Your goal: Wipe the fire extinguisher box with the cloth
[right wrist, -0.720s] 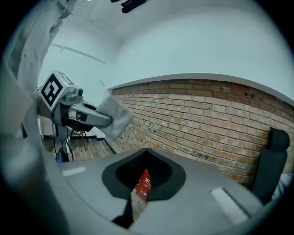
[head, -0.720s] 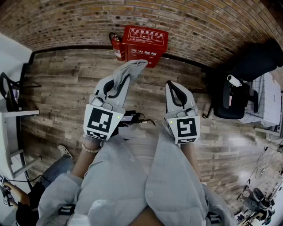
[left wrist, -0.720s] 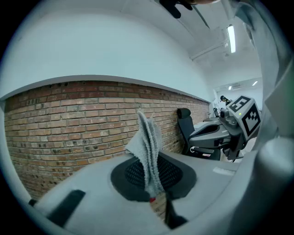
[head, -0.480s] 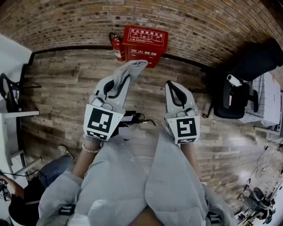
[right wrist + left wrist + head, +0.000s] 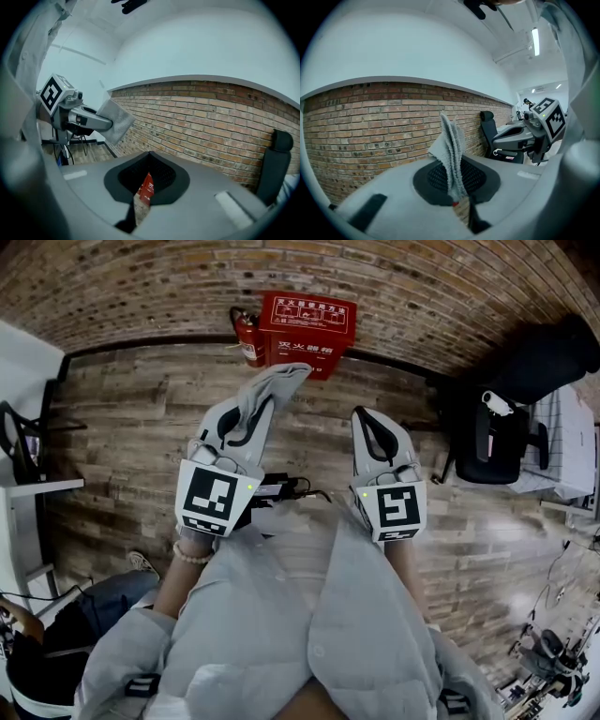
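Note:
The red fire extinguisher box (image 5: 307, 332) stands on the wooden floor against the brick wall, ahead of both grippers. A red extinguisher (image 5: 248, 339) stands at its left side. My left gripper (image 5: 255, 412) is shut on a grey cloth (image 5: 276, 385), which sticks up past its tips and points toward the box, well short of it. In the left gripper view the cloth (image 5: 450, 151) rises from between the closed jaws of the left gripper (image 5: 457, 190). My right gripper (image 5: 368, 430) is shut and holds nothing; a sliver of the red box (image 5: 147, 187) shows through its slit.
A black office chair (image 5: 492, 442) and a dark bulky shape (image 5: 548, 360) stand at the right by the wall. A white shelf unit (image 5: 567, 456) is further right. A white desk (image 5: 33, 486) sits at the left, and a seated person (image 5: 47, 671) at lower left.
Both grippers hold almost the same pose; the view has tilted slightly so the box sits a bit higher. The person at lower left has shifted.

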Demonstrator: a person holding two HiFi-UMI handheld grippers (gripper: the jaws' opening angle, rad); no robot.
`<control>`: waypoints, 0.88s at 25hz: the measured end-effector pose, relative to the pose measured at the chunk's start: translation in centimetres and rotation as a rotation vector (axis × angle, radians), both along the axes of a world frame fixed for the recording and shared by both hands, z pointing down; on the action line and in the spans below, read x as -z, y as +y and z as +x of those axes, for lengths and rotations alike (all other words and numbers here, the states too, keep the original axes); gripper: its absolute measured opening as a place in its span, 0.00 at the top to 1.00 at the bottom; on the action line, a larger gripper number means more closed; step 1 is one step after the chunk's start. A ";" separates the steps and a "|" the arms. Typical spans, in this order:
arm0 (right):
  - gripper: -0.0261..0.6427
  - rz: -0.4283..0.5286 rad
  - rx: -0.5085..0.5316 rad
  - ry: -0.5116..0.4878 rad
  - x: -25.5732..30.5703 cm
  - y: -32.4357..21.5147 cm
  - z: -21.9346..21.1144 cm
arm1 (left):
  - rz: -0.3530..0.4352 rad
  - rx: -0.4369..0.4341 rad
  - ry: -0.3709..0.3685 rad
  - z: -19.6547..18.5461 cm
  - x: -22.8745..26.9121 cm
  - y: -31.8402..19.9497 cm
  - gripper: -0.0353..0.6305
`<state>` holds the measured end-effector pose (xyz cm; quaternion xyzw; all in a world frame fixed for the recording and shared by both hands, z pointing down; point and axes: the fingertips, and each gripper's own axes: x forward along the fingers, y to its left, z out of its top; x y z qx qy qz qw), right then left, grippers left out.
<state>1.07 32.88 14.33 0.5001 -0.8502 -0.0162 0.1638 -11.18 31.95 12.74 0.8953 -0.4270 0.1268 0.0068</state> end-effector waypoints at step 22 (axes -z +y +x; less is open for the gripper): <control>0.95 -0.004 -0.025 0.024 -1.1 -0.3 -2.7 | -0.007 -0.016 0.000 -3.3 -1.3 -0.3 0.93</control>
